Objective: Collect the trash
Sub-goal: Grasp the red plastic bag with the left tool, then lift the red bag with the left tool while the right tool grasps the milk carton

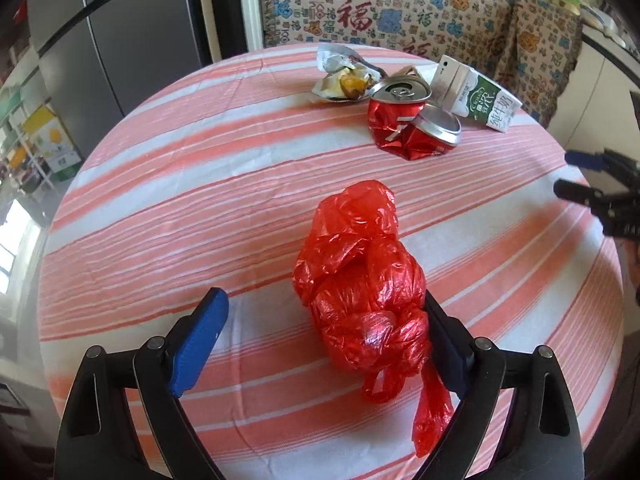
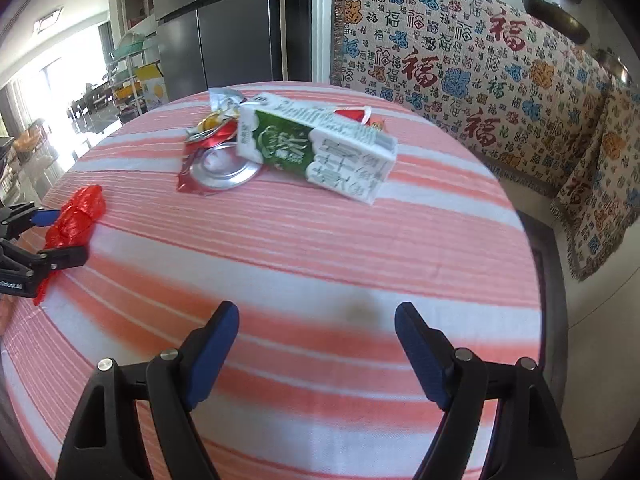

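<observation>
A knotted red plastic bag (image 1: 364,292) lies on the round table with a pink striped cloth (image 1: 180,200). My left gripper (image 1: 324,308) is open, its jaws either side of the bag's near end; the right finger touches the bag. Farther back lie a crushed red can (image 1: 408,124), a green and white milk carton (image 1: 476,96) and a foil wrapper with food scraps (image 1: 344,76). My right gripper (image 2: 316,320) is open and empty above bare cloth; the carton (image 2: 316,148) and can (image 2: 220,168) lie beyond it, the bag (image 2: 76,216) at far left.
A sofa with a patterned throw (image 2: 480,64) stands behind the table. A grey fridge (image 1: 120,32) stands at the back left. The table edge drops to the floor (image 2: 592,360) on the right.
</observation>
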`<control>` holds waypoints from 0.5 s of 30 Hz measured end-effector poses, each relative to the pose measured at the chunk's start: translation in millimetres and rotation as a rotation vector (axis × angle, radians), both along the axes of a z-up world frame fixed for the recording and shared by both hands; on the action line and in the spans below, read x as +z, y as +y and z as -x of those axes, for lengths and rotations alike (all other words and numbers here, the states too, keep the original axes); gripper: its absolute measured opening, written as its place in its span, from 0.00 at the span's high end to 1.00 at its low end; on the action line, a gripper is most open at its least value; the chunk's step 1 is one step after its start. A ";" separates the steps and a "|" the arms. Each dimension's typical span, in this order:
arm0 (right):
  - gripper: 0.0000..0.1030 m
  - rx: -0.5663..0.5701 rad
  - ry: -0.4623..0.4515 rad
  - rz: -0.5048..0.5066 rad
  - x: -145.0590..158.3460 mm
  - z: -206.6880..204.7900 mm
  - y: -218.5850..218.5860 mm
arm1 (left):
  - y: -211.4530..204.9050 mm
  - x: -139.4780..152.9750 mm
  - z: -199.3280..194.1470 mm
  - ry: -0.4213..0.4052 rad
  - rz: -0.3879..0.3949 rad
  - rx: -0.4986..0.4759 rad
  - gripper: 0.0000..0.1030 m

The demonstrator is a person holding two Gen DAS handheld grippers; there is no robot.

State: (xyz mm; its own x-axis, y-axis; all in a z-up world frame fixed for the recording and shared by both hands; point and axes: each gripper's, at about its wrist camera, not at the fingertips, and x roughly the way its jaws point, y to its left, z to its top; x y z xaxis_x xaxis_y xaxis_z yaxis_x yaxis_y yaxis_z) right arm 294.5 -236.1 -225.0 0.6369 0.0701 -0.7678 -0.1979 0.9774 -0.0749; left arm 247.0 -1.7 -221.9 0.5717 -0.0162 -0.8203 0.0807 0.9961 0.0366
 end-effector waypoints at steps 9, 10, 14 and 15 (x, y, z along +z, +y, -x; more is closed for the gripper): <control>0.20 0.363 0.076 0.348 32.1 -101.7 24.0 | -1.7 -0.5 -6.1 0.001 -0.004 -0.021 0.07; 0.20 0.390 0.096 0.393 29.4 -113.6 29.4 | -2.1 -0.7 -6.0 0.001 -0.003 -0.023 0.07; 0.20 0.482 0.160 0.432 23.9 -140.4 40.8 | -1.7 -0.5 -7.6 0.002 -0.003 -0.034 0.06; 0.20 0.488 0.181 0.419 22.5 -145.3 42.7 | -1.8 -0.3 -7.8 0.003 -0.002 -0.035 0.06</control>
State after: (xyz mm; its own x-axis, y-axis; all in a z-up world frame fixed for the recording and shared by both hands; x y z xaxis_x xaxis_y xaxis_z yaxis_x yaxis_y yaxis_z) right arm 439.8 -193.5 -202.4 0.4664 -0.0101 -0.8845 -0.6549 0.6682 -0.3530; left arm 254.8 -3.5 -222.2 0.5681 -0.0346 -0.8222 0.1158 0.9925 0.0382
